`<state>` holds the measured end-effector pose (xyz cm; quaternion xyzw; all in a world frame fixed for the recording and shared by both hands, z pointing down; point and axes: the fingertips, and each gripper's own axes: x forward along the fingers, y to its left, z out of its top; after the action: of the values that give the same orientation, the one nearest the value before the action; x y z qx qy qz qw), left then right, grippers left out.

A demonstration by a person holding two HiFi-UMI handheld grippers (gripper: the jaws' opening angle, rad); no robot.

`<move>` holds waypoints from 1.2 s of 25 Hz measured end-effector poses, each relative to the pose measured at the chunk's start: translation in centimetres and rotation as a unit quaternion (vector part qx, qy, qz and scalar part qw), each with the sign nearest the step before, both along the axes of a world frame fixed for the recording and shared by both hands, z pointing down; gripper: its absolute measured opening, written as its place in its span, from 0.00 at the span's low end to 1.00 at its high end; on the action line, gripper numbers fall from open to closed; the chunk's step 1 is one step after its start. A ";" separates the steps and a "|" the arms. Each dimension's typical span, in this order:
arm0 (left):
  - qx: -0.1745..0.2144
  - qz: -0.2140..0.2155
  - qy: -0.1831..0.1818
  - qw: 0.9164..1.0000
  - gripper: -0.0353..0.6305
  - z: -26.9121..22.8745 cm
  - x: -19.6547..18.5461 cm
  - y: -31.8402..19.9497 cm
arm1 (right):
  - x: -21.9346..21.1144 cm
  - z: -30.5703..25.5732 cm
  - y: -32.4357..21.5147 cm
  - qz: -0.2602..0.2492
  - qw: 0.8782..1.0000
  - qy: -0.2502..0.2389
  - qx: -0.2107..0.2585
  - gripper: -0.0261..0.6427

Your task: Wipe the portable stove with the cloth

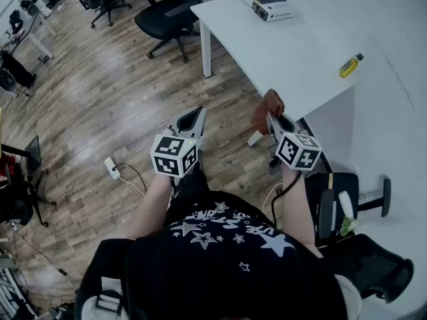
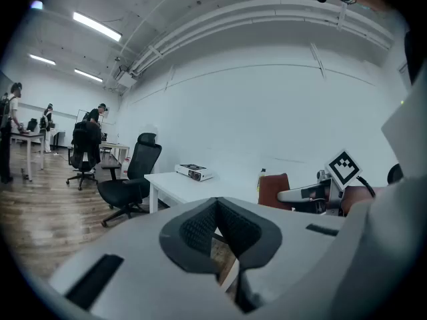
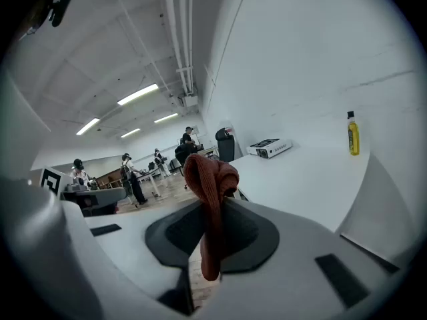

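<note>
Cloth is pinched in the right claw; the left claw is closed with nothing in it. The portable stove is set far off on the white surface. The cloth should be carried there and pressed flat. A yellow bottle is also set there. Black chairs are seen on the wooden floor.

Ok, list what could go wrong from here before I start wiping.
1. The right gripper pinches the cloth by a narrow bunch, so it may slip out or wipe with little contact.
2. The stove sits unheld near the far edge of the table. The left gripper is shut and empty, so wiping could push the stove along.
3. The upright bottle could be knocked over on the reach.
</note>
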<state>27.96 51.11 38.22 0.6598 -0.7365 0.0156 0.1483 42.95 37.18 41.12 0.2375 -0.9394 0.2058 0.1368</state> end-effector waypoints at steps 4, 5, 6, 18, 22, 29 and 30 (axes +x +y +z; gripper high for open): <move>0.000 0.004 -0.001 1.000 0.06 0.1 0.3 -0.8 | 0.2 0.0 -0.4 0.002 1.000 0.000 0.001 0.13; 0.001 0.007 0.000 1.000 0.06 0.1 0.3 -1.0 | 0.2 0.0 -0.4 0.003 1.000 0.000 0.000 0.13; 0.000 0.012 0.000 1.000 0.06 0.1 0.3 -1.2 | 0.1 0.1 -0.5 0.004 1.000 -0.001 0.000 0.13; -0.015 0.026 0.015 0.999 0.06 2.5 -2.9 -3.1 | -3.9 3.0 -1.7 -0.003 1.000 0.024 -0.014 0.13; -0.017 0.035 0.022 0.999 0.06 3.1 -6.1 -4.8 | -7.0 3.4 -3.4 0.001 0.999 0.034 -0.013 0.13; -0.014 0.056 0.035 0.998 0.06 2.3 -13.9 -8.7 | -14.3 1.7 -7.4 0.037 0.999 0.027 -0.020 0.13; -0.014 0.057 0.036 0.998 0.06 2.2 -15.0 -9.1 | -15.3 1.5 -7.9 0.039 0.999 0.029 -0.020 0.13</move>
<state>12.93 42.02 40.39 0.6989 -0.6915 0.0106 0.1823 27.61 29.30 42.63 0.2774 -0.9207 0.2226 0.1604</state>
